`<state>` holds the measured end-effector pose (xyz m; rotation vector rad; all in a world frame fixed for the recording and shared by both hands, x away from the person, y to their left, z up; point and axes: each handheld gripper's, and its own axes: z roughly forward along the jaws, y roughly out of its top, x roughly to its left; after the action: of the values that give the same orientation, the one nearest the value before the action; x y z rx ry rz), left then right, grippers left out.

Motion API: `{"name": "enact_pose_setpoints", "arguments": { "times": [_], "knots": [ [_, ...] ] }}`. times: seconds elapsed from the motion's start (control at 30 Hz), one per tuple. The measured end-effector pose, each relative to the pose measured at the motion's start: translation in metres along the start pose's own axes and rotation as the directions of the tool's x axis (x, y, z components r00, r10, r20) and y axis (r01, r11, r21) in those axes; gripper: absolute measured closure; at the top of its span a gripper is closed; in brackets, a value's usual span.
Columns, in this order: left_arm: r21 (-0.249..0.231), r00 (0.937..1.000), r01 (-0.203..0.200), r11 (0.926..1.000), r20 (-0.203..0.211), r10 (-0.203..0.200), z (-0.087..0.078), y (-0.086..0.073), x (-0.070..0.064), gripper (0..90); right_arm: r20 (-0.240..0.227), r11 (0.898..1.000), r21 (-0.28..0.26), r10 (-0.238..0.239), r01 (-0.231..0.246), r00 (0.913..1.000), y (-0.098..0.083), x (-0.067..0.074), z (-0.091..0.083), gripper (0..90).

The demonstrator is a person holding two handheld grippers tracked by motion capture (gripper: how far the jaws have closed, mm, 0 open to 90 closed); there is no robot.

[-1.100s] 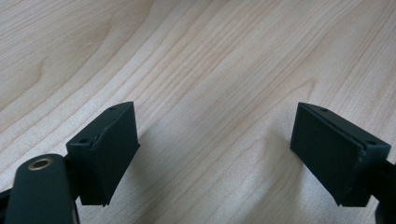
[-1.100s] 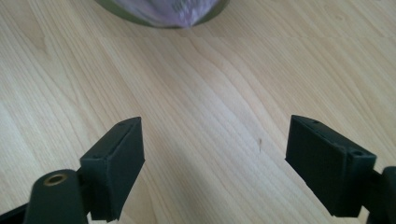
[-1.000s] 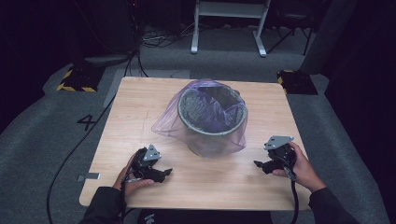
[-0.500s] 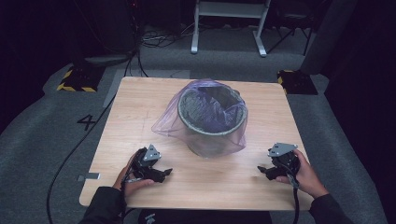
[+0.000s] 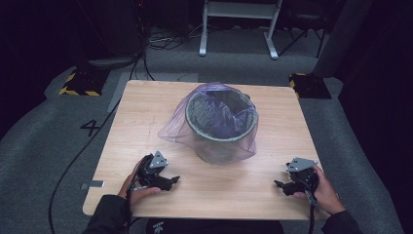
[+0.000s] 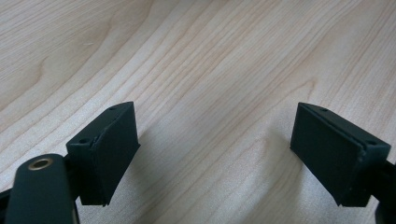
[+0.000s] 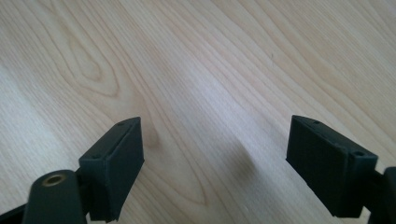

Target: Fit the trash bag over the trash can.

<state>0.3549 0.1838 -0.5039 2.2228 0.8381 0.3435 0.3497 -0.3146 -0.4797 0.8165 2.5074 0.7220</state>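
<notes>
A round grey bin with a thin, crinkled purple plastic bag draped loosely over its rim stands ahead of and between both grippers, well apart from each. The left gripper and the right gripper sit low over the pale wood-grain table, their blocky black jaws spread wide with nothing between them. Grey carpet surrounds the table; the room beyond is dark.
</notes>
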Motion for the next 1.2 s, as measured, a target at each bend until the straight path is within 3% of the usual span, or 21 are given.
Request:
{"name": "enact_pose_setpoints", "arguments": {
  "times": [0.33,0.43,0.63,0.7,0.9,1.2],
  "knots": [
    [0.0,1.0,0.0,1.0,0.001,0.0,0.0,0.0,0.0,14.5,-0.006,0.991,-0.083,0.109,-0.109,0.994,-0.025,-0.007,-0.003,15.7],
    [0.001,1.0,0.002,1.0,-0.001,-0.002,0.0,0.0,0.0,14.5,-0.023,0.98,-0.114,0.163,-0.165,0.9863,-0.035,-0.011,-0.003,14.8],
    [0.0,1.0,0.001,1.0,-0.001,-0.001,0.0,0.0,0.0,14.5,-0.042,0.944,-0.16,0.284,-0.287,0.9578,-0.056,-0.022,-0.005,13.5],
    [0.0,1.0,0.001,1.0,-0.001,-0.001,0.0,0.0,0.0,14.5,-0.018,0.937,-0.155,0.313,-0.312,0.9496,-0.061,-0.026,-0.008,11.7],
    [-0.002,1.0,0.004,1.0,-0.001,-0.004,0.001,0.0,0.0,14.5,0.015,0.924,-0.156,0.355,-0.349,0.9346,-0.069,-0.031,-0.013,12.0],
    [-0.002,1.0,0.004,1.0,0.0,-0.004,0.001,0.0,0.0,14.5,0.019,0.923,-0.156,0.359,-0.352,0.9332,-0.069,-0.031,-0.012,11.3]
  ]
}}
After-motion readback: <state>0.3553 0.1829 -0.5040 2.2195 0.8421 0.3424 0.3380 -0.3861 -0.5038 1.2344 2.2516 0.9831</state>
